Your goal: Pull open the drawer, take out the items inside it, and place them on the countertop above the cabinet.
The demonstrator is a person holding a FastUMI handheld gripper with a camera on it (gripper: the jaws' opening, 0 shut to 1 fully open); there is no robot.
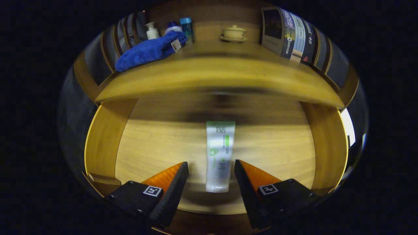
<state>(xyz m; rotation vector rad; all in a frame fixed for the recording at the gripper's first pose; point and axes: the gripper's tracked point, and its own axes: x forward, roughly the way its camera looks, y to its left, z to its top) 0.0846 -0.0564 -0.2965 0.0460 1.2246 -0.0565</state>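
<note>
Hand-held gripper [211,169] agape astride tube [219,156]; towel [148,50] on countertop [215,76].

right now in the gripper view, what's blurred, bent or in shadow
Gripper view: fisheye bends the countertop edge into an arch; that edge is smeared, while the white tube in the open drawer is only slightly soft; a dark shadow lies under the countertop at the drawer's back; the open claw straddles the tube's near end.

We can't really read anything here: the tube [220,153] in the drawer has green print that's too blurry, and the tag [176,45] on the blue cloth [148,50] is too small.
</note>
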